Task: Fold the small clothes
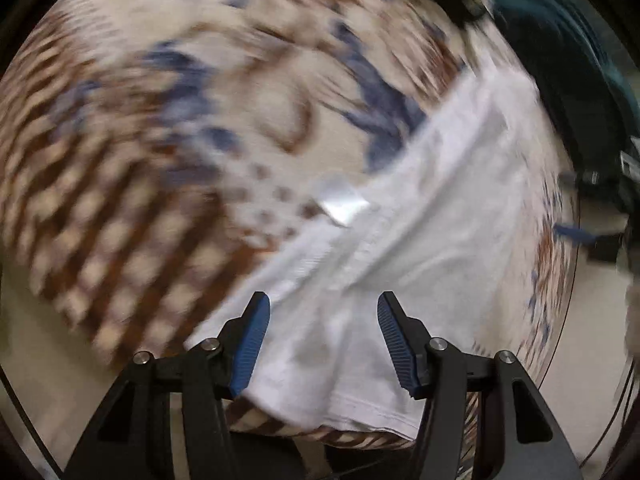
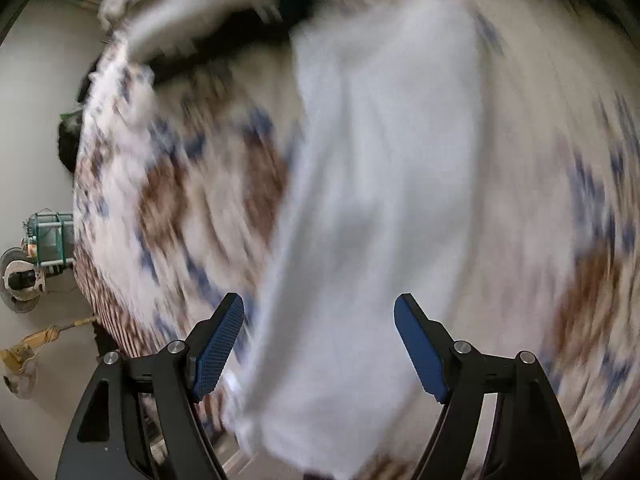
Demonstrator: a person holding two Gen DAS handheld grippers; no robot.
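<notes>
A: Left to right, quick. My left tool [image 1: 324, 344] has its blue pads [image 1: 252, 344] apart, nothing pinched. The white garment [image 1: 420, 216] lies flat under it, running from just below the pads away and up to the right. Its hemmed edge sits right at the tool's base, and a small shiny tag [image 1: 343, 204] lies ahead of the pads at the cloth's left edge.

B: Surface?

A: Patterned cloth [image 1: 132, 168], brown and blue on cream. Could be a covered tabletop, can't say. Blurry view.

B: Right side?

A: My right tool [image 2: 320, 348] is wider apart, also holding nothing. The same garment [image 2: 384, 168] stretches straight ahead of it as a long white band, its near end between and below the pads. Very smeared, so I can't read its edges or creases.

B: So where are we in the step?

A: My read: a fold has been laid and both tools are off the fabric. The garment looks like a narrow strip now, probably one fold short of finished.

B: How to do it well?

A: I'd let the blur settle first. Then take the near hem with both tools, one at each corner, pinching all layers. Lift low, carry it toward the far end, match edges, set down before letting go. Watch that tag corner; loose layers there could slip and skew the fold.
</notes>
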